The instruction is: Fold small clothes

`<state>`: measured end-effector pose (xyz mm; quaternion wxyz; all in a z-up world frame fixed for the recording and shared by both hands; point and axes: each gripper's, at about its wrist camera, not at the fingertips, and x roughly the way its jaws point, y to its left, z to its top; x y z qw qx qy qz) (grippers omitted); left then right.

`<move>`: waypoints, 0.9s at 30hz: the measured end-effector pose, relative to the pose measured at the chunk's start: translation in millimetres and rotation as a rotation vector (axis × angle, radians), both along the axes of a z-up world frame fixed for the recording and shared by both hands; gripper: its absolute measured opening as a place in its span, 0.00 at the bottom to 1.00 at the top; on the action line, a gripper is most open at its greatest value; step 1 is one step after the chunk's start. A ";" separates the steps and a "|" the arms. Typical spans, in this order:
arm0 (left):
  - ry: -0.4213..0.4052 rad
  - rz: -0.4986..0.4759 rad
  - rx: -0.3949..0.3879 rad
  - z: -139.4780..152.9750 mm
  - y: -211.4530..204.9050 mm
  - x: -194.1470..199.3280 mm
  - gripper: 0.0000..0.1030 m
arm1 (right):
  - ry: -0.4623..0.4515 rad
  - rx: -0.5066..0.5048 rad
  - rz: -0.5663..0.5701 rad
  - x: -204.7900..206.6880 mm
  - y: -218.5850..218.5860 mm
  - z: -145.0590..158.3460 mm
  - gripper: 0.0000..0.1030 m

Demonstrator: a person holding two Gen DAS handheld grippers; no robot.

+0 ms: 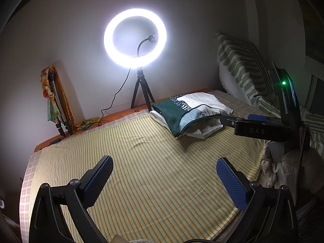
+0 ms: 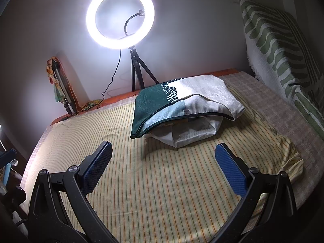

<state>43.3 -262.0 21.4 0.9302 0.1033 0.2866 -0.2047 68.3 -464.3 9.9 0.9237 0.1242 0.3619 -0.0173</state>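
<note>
Clothes [image 2: 182,109] untouched, both grippers wide, empty.

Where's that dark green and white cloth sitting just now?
The green and white cloth lies on the striped sheet toward the far right of the bed, atop white fabric, just right of the ring light tripod.

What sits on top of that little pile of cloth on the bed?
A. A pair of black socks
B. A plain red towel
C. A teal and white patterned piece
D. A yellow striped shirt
C: the teal and white patterned cloth lies over white folded cloth, on the yellow striped sheet.
</note>
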 end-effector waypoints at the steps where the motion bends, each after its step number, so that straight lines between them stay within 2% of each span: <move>1: -0.001 0.001 0.000 0.2 0.0 -0.2 1.00 | 0.000 0.001 0.000 -0.7 0.2 0.4 1.00; 27: -0.004 0.005 -0.001 2.5 2.3 -0.3 1.00 | 0.012 0.031 0.019 1.1 4.9 -2.3 1.00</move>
